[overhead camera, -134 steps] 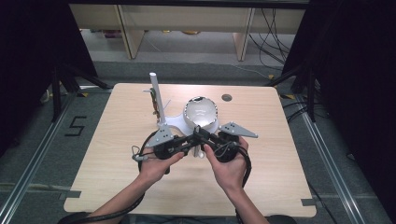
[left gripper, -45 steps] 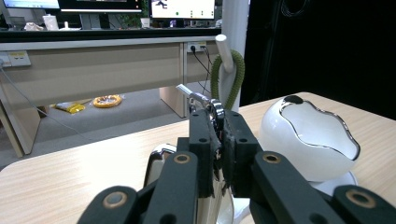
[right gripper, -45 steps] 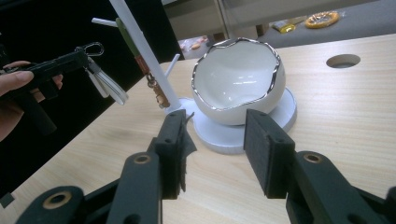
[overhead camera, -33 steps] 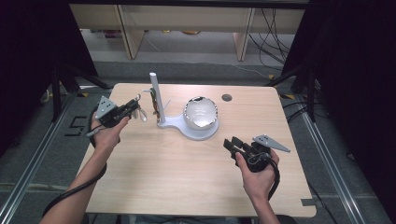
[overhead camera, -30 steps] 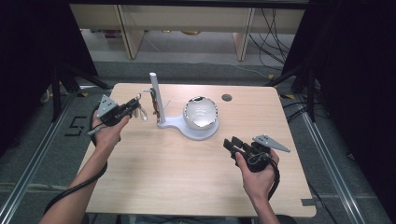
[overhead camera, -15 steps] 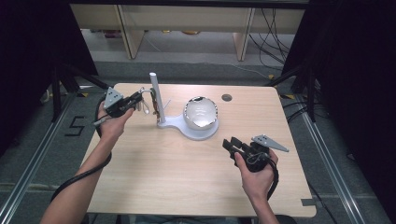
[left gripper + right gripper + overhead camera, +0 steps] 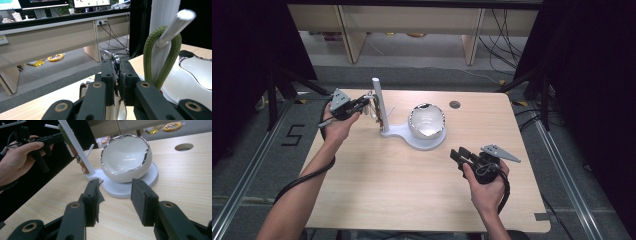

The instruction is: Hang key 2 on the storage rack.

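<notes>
In the left gripper view, the left tool [image 7: 117, 65] clamps a metal clasp [image 7: 113, 57] beside the green cord [image 7: 160, 53]; the right tool [image 7: 117, 195] gapes.

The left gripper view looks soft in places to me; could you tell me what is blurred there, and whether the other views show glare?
Left gripper view: the white peg and the green cord loop on it are soft, as are the near jaws; the background desks are sharper. Right gripper view: bright highlights inside the white bowl, jaws slightly soft. High view: evenly lit table, dark surroundings, a faint sheen on the bowl.
</notes>
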### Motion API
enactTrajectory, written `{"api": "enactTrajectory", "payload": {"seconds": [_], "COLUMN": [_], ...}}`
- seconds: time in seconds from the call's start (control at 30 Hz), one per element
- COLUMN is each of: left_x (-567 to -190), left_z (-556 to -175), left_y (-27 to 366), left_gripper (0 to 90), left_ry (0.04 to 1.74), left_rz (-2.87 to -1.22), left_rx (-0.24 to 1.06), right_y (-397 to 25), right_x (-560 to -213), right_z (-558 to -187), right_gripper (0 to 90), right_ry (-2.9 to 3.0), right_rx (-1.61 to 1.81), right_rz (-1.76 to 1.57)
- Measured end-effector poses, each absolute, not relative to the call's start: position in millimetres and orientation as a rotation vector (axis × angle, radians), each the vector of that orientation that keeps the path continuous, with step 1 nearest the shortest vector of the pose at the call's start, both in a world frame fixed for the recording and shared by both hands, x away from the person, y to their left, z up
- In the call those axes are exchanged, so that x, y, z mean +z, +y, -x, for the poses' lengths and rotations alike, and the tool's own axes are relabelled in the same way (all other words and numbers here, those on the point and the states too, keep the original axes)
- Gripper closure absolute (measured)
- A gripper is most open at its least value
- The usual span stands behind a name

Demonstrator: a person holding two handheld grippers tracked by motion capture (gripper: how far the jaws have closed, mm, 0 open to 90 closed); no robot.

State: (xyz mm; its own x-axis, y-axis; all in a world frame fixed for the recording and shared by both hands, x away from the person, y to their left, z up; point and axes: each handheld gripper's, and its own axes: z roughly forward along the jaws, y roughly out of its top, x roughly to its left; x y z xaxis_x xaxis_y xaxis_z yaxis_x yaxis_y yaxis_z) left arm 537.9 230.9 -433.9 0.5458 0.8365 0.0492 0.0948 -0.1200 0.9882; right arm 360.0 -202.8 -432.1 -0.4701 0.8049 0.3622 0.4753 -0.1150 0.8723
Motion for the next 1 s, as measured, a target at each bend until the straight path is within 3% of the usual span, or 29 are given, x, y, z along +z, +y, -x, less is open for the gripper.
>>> {"api": "enactTrajectory", "payload": {"seconds": [0.57,0.67,0.73,0.9,1.0], "left_x": [-448,-450,-450,-448,-449], "left_z": [-540,-537,-529,-495,-463], "left_y": [224,228,234,253,262], "left_gripper": [81.0,58.7,49.3,45.6,37.4], "left_ry": [0.729,0.774,0.802,0.937,1.016], "left_rz": [-1.673,-1.65,-1.609,-1.603,-1.533], "left_rx": [0.693,0.665,0.653,0.721,0.714], "right_y": [-203,-204,-204,-210,-214], "right_x": [-431,-431,-430,-431,-431], "right_z": [-360,-360,-358,-360,-361], "right_gripper": [59.3,59.2,59.2,59.2,59.1], "right_ry": [1.869,1.87,1.864,1.851,1.838], "right_rx": [1.604,1.604,1.609,1.602,1.58], "right_rz": [-1.419,-1.423,-1.483,-1.478,-1.481]}}
